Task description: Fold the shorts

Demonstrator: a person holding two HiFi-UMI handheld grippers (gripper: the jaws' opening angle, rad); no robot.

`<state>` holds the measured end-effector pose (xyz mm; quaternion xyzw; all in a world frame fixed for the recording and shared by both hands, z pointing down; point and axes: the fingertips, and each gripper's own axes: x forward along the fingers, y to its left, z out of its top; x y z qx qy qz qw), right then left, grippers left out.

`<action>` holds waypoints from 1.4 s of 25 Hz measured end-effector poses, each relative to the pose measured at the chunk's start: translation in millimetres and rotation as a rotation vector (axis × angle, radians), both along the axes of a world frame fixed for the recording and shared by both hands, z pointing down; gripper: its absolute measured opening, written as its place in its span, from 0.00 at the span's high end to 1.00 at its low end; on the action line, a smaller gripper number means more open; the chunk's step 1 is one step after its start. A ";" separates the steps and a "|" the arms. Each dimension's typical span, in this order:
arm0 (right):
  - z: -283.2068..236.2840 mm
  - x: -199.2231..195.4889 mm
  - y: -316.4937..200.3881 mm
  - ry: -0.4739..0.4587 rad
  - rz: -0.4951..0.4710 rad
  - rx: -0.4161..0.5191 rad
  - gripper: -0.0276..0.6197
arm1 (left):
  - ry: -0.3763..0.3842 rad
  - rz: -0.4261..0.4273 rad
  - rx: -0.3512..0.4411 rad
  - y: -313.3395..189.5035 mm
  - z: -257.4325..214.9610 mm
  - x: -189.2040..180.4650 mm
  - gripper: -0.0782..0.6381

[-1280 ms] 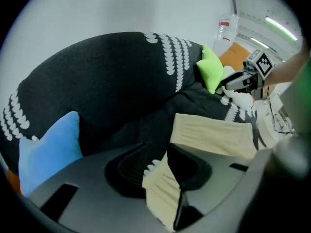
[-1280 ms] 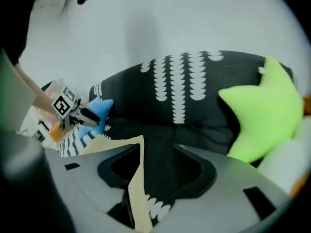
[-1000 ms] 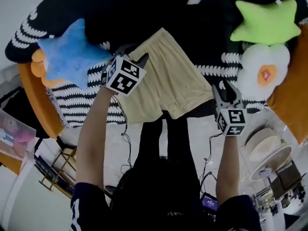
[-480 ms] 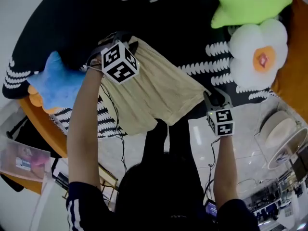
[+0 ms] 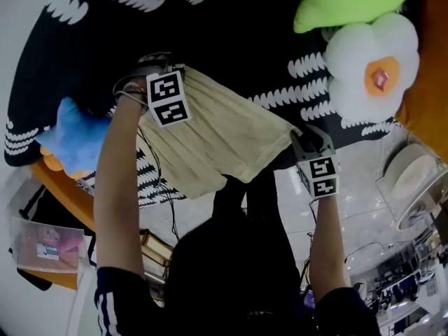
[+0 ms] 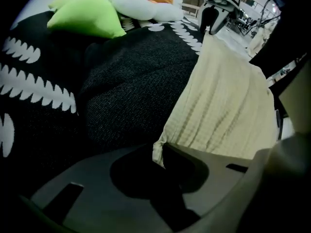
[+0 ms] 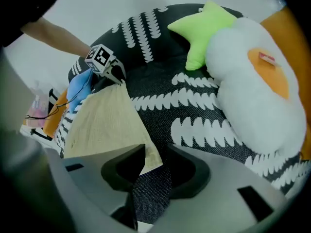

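Left tool (image 6: 163, 152) pinching shorts (image 6: 228, 101) corner, green cushion (image 6: 85, 14) beyond

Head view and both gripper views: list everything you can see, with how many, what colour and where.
shorts: one, pale yellow, lying on the blanket between the two grippers.
blanket: one, black with white leaf marks, under the shorts.
green star cushion: one, lime green, top right on the blanket.
flower cushion: one, white with an orange centre, just below the green one.
blue star cushion: one, blue, at the blanket's left edge.
left hand-held gripper: one, grey, at the shorts' upper left corner; its jaws have just been closing and pinch that corner.
right hand-held gripper: one, grey, at the shorts' right corner; its jaws have just been closing, with the corner between them.
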<state>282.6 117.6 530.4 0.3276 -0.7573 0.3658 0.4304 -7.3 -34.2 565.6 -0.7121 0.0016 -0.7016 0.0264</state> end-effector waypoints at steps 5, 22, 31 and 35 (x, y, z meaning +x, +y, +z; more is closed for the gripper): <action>-2.7 5.6 2.1 -0.095 0.024 -0.088 0.71 | 0.000 -0.046 -0.084 -1.1 -6.9 -0.4 0.84; -32.8 36.2 -38.4 0.041 -0.061 0.077 0.92 | 0.111 -0.198 0.101 -62.7 -58.0 14.8 0.84; -75.5 71.6 -105.9 0.115 -0.031 0.229 0.92 | 0.203 -0.244 0.331 -128.0 -113.5 44.2 0.84; -106.5 69.5 -122.2 0.113 -0.006 0.318 0.92 | 0.266 -0.266 0.362 -143.3 -155.8 40.2 0.84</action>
